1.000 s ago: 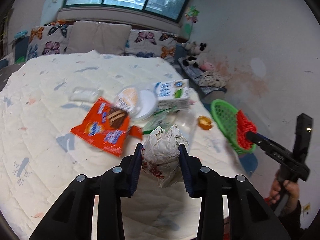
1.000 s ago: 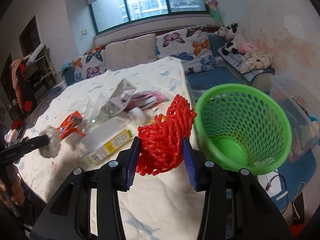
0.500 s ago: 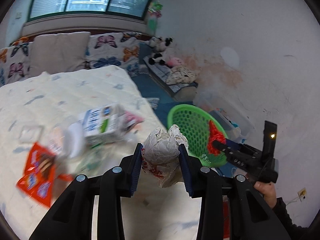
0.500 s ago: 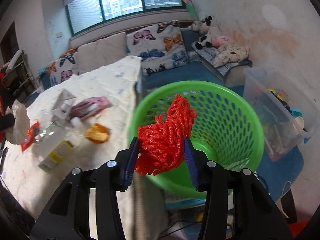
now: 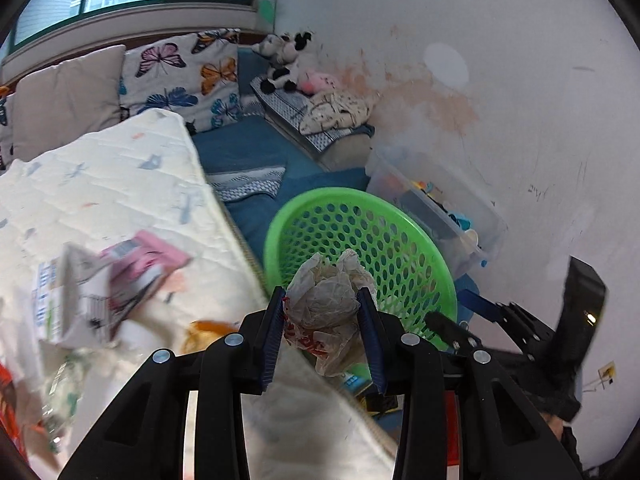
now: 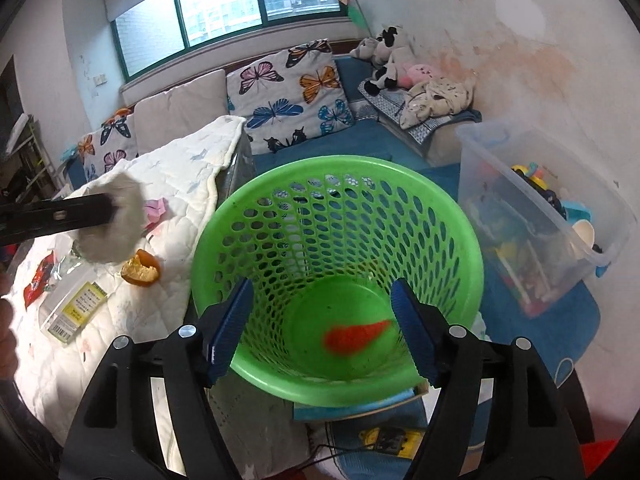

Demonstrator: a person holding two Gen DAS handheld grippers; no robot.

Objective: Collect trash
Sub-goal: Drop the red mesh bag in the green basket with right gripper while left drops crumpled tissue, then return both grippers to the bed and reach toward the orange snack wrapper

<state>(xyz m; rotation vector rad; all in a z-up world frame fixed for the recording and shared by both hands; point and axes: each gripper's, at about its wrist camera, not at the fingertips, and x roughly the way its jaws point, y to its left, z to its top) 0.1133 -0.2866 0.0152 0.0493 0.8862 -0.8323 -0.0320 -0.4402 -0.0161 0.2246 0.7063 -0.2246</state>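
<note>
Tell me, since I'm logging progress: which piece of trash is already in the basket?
The red mesh net, lying on the green basket's floor; the crumpled paper remains clamped.

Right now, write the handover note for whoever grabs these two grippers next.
Left gripper: shut on the crumpled paper wad, near the green basket rim, not yet over it.
Right gripper: open above the basket; the red mesh is inside, blurred.
Done: red mesh binned.
Left: drop the wad in, then clear the bed: orange peel, pink pack, carton, clear box, red wrapper.
</note>
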